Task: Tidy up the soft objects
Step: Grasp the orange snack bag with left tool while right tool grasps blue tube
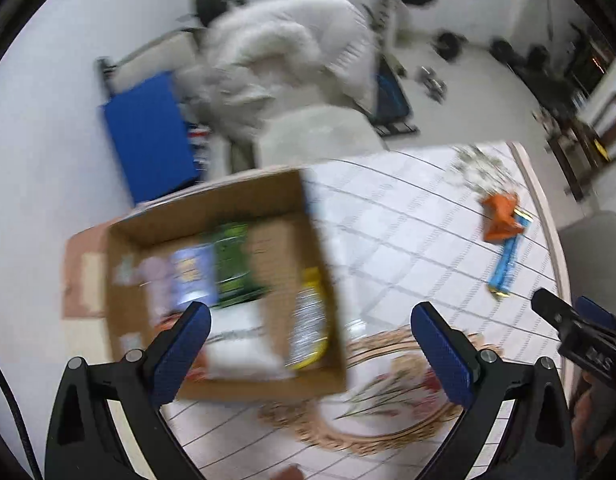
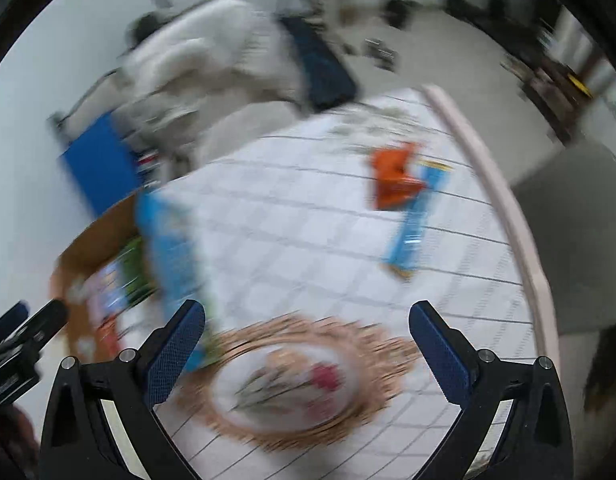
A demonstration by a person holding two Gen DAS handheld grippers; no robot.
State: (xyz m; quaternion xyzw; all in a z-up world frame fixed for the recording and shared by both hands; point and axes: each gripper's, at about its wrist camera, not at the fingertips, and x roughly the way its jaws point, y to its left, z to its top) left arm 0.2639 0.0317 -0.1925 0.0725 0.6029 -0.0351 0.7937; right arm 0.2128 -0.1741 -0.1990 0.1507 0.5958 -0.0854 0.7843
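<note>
An open cardboard box (image 1: 292,208) stands on the white quilted surface (image 1: 407,216) and holds several soft packets, among them a green one (image 1: 234,268), a yellow one (image 1: 309,324) and a white one (image 1: 238,346). My left gripper (image 1: 309,354) is open and empty above the box's near right corner. An orange packet (image 2: 393,180) and a blue packet (image 2: 413,224) lie together at the far right of the surface. My right gripper (image 2: 308,354) is open and empty over a round floral motif (image 2: 292,384). The box (image 2: 104,216) is at its left. Both views are blurred.
The surface's pink edge (image 2: 519,232) runs along the right. Beyond it are a grey seat (image 2: 579,220), a white heap of bedding (image 1: 284,60), a blue panel (image 1: 148,140) and dark clutter on the floor. The right gripper shows at the right edge of the left wrist view (image 1: 579,332).
</note>
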